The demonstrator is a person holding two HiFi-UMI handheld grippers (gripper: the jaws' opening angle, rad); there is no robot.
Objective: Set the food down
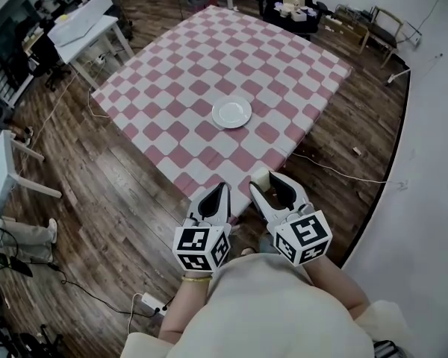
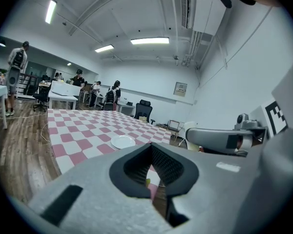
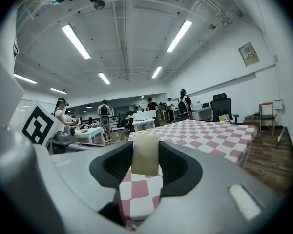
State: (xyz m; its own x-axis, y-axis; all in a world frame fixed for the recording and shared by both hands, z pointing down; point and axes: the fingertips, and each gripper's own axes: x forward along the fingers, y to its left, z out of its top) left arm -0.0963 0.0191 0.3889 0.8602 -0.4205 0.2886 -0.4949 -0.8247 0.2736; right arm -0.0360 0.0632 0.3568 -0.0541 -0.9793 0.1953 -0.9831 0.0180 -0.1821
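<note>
Pale yellow food [image 3: 145, 154] sits clamped in the jaws of my right gripper [image 1: 263, 182], at the checkered counter's [image 1: 284, 66] near edge. The left gripper [image 1: 222, 189] has its jaws together, empty. Carry step, I judge. Next I reach forward to the white plate [image 1: 231, 112] and release.

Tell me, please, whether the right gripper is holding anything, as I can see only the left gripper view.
Observer: Yes. In its own view, the right gripper has its jaws shut on a pale, flat piece of food.
Operator: Thank you. Is the plate free?
Observer: In the head view, the white plate has nothing on it.
Operator: Where is it relative to the grippers?
Observer: From above, it lies ahead of both, farther in on the checkered table. The left gripper is beside the right one, at the near corner.
</note>
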